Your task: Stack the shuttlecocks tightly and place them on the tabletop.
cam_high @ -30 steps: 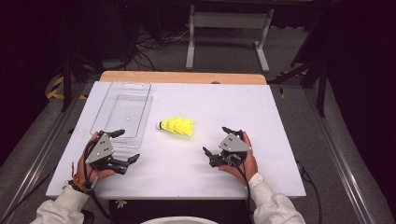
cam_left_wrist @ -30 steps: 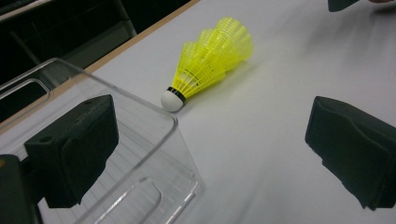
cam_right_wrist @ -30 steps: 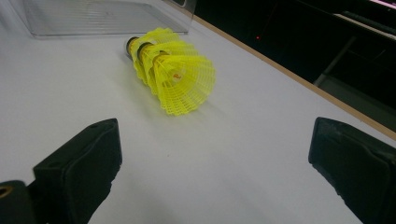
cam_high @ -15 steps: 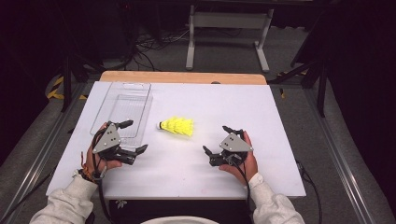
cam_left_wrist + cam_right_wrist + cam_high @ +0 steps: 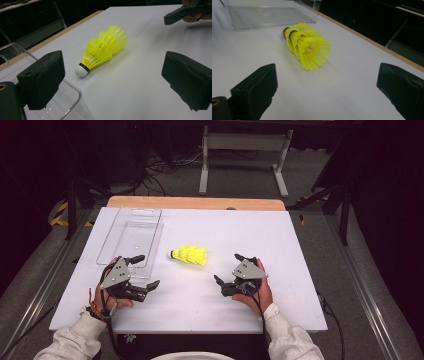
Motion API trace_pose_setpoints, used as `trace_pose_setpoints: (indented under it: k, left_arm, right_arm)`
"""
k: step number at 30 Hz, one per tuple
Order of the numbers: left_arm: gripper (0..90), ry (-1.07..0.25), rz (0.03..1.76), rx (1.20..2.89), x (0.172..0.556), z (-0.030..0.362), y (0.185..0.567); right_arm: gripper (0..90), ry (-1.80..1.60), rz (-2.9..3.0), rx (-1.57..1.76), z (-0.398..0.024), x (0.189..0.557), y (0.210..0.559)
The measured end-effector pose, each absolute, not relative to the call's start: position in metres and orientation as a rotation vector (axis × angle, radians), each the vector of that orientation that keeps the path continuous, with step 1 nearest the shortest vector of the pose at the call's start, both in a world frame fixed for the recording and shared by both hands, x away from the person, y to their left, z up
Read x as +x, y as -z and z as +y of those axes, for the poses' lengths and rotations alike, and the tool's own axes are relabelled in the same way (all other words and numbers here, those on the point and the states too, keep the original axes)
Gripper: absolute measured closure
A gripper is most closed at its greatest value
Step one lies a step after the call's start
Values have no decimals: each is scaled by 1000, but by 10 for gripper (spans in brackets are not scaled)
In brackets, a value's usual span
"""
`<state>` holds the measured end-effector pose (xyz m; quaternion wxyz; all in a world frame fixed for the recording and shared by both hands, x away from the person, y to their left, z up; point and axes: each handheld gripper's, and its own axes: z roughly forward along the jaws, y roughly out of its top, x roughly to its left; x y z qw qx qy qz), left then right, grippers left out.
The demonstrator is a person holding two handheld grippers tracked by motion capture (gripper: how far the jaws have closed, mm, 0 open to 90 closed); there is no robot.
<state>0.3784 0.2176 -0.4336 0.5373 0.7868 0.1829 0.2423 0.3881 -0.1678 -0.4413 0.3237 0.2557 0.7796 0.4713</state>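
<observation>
The left gripper view shows the yellow shuttlecocks' white cork; apparently several are nested. Both grippers, left gripper and right gripper, are spread, flanking them.

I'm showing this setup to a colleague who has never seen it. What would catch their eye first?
The bright yellow stack of shuttlecocks lies on its side in the middle of the white table, white cork tip pointing towards the clear plastic bin at the far left. Either side of it, nearer the person, the left gripper and right gripper both stand open and point inward at the stack, neither touching it.
</observation>
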Motion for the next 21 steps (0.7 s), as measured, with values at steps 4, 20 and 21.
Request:
trace_pose_setpoints:
  k: [4, 20, 21]
  left_arm:
    - [60, -571, 442, 1872, 380, 217, 435]
    - [63, -565, 424, 1888, 379, 214, 436]
    - [63, -566, 421, 1889, 379, 214, 435]
  right_arm:
    - [46, -1256, 2078, 683, -164, 395, 441]
    - [164, -1227, 2288, 742, -125, 426, 450]
    - [187, -1204, 2300, 747, -122, 427, 451]
